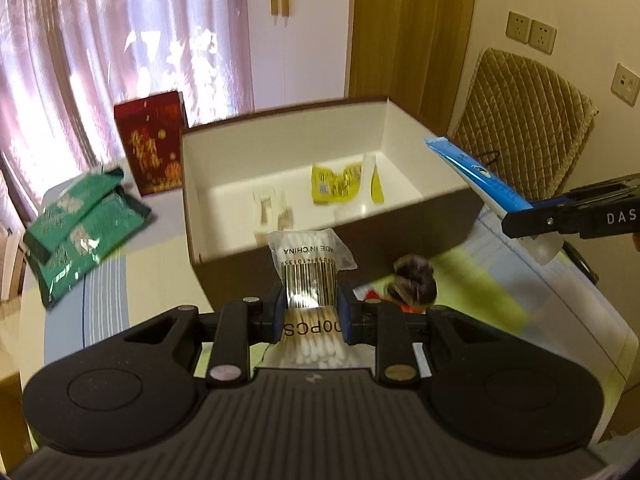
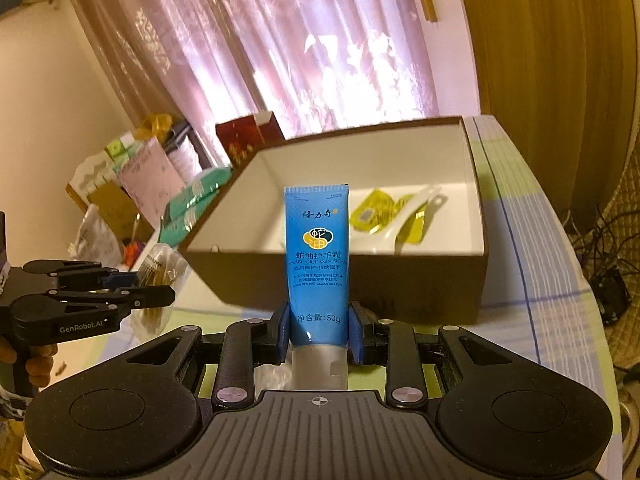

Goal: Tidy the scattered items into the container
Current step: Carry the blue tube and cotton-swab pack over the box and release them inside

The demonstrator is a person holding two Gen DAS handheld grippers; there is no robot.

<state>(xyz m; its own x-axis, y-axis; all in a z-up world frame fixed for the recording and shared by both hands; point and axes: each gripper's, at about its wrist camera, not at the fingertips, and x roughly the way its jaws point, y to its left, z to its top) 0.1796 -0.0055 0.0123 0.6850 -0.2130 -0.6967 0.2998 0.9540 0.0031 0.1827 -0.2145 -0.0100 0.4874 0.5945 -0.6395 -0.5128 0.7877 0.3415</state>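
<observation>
**Both tongs loaded, short of the box**

We held a load in each hand; the left tongs (image 1: 311, 312) were clamped on a clear packet of cotton swabs (image 1: 310, 268), barcode up, and the right tongs (image 2: 319, 330) were clamped on a blue hand cream tube (image 2: 317, 256), its crimped end pointing forward and its pale cap back toward the handle. Both items hung in the air on the near side of the brown cardboard box (image 1: 404, 236); neither had crossed its front wall, though in the left wrist view the tube's tip reached over the box's right corner. Inside the box we saw yellow sachets (image 1: 336, 183) lying on the white floor, with some clear small item beside them that we could not make out. A dark hair tie or similar bundle (image 1: 412, 280) lay on the table just before the box; green packets (image 1: 84, 228) and a red gift box (image 1: 150, 144) stood off to the left.

We judged the step to be the carry; the next move called for lifting each load over the front wall, lowering it onto bare floor clear of the sachets, then letting the pads part; the swab packet was limp and could catch on the rim.
</observation>
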